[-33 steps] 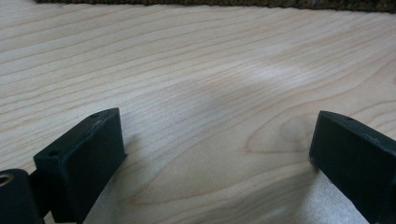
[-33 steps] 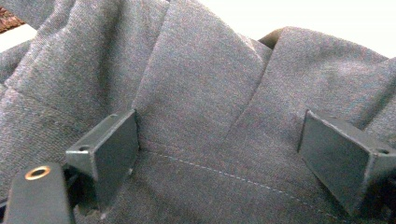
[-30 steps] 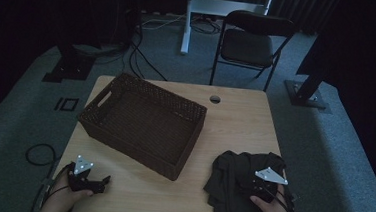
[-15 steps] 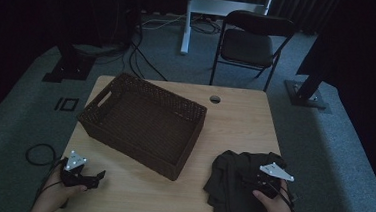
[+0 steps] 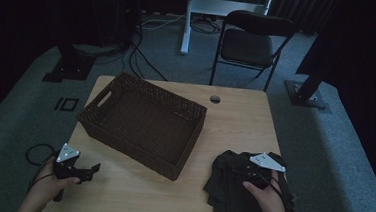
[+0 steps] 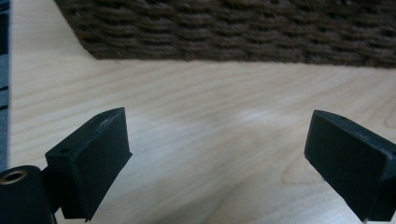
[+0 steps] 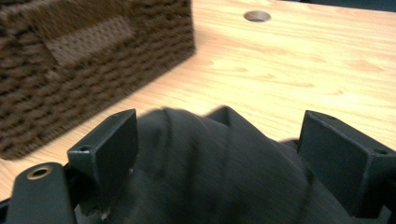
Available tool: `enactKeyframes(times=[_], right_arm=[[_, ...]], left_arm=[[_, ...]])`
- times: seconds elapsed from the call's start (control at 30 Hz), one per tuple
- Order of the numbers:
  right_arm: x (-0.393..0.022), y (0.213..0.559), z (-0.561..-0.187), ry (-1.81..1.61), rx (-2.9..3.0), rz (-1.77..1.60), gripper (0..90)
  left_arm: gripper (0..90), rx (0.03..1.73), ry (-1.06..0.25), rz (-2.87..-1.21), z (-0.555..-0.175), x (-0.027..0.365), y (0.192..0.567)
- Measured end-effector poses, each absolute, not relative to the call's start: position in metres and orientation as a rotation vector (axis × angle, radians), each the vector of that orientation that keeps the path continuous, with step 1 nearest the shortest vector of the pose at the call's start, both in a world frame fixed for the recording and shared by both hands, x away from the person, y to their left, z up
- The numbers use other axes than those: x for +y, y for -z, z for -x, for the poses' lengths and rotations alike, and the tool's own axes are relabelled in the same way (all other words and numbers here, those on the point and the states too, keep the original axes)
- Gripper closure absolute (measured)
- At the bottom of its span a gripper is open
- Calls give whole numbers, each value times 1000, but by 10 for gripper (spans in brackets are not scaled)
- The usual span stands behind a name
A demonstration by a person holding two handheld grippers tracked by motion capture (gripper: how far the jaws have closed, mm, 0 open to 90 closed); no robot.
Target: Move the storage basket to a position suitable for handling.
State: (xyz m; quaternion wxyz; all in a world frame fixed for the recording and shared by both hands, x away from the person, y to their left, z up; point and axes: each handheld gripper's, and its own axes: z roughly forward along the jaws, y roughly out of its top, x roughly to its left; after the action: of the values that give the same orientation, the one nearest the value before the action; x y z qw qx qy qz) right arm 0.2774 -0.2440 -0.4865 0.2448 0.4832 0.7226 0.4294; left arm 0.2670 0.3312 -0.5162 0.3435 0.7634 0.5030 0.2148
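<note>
From the high view we see the dark cloth bunched at the bench's near right corner, with the right claw resting on it. The left claw sits at the near left corner, well apart from the woven basket.

In the left gripper view, the left claw has its jaws wide apart over bare wood.

In the right gripper view, the right claw has its jaws spread, with cloth heaped between them.
</note>
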Motion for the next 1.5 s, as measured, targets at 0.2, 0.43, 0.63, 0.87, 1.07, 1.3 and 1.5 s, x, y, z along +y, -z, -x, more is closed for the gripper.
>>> enactKeyframes(times=[0.2,0.43,0.63,0.87,1.07,1.3,1.5], right_arm=[[-225,482,-280,-1209,1990,-1283,123],[-200,477,-282,-1243,2024,-1235,123],[-179,475,-286,-1288,2043,-1208,123],[-156,472,-290,-1288,2076,-1168,133],[-134,466,-292,-1319,2103,-1144,133],[-113,461,-295,-1363,2111,-1122,133],[-103,461,-297,-1365,2114,-1117,133]], left_arm=[[70,1295,-584,-1965,-271,339,505],[70,1252,-615,-1925,-279,343,485],[70,1216,-627,-1907,-288,346,476],[70,1224,-640,-1893,-295,351,468],[70,1208,-669,-1885,-305,358,458],[70,1201,-668,-1863,-325,366,450],[70,1195,-647,-1856,-340,371,446]])
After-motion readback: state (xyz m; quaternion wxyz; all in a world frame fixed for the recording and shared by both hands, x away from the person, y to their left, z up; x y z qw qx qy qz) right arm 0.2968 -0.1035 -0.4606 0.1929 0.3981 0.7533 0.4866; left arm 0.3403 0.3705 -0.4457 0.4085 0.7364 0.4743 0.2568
